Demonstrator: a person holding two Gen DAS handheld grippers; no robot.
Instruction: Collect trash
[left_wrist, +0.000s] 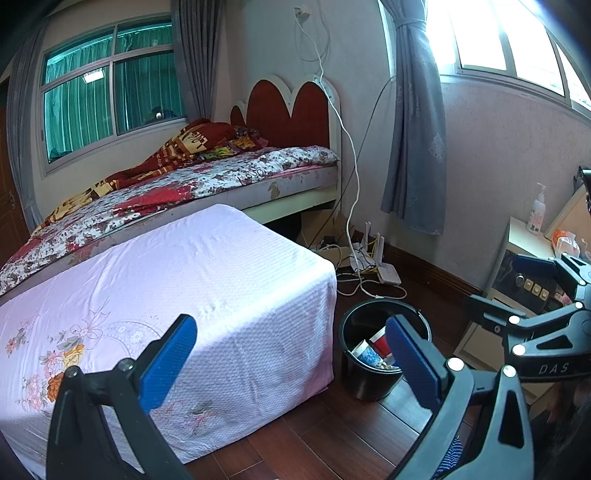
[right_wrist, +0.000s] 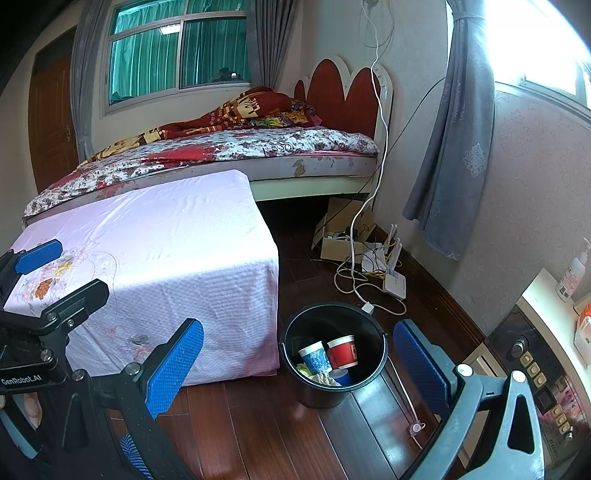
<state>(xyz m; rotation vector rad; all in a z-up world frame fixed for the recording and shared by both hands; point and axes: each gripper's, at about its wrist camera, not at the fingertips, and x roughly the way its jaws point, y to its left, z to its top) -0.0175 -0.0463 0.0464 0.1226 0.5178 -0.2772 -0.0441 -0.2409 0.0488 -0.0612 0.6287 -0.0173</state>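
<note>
A black trash bucket (right_wrist: 332, 387) stands on the wooden floor beside the pink-covered table (right_wrist: 166, 251). Inside it lie a blue patterned cup (right_wrist: 314, 357), a red cup (right_wrist: 343, 351) and crumpled scraps (right_wrist: 325, 378). The bucket also shows in the left wrist view (left_wrist: 369, 380) with the cups (left_wrist: 373, 350) inside. My right gripper (right_wrist: 299, 365) is open and empty, held above and in front of the bucket. My left gripper (left_wrist: 291, 358) is open and empty, over the table's right corner. The left gripper also shows in the right wrist view (right_wrist: 55, 269), and the right gripper in the left wrist view (left_wrist: 506, 288).
A bed (right_wrist: 221, 155) stands behind the table. Cables, a router (right_wrist: 393, 284) and a cardboard box (right_wrist: 340, 247) lie on the floor near the wall. A safe (right_wrist: 535, 376) under a cream cabinet stands at right, with a pump bottle (right_wrist: 572, 277) on top.
</note>
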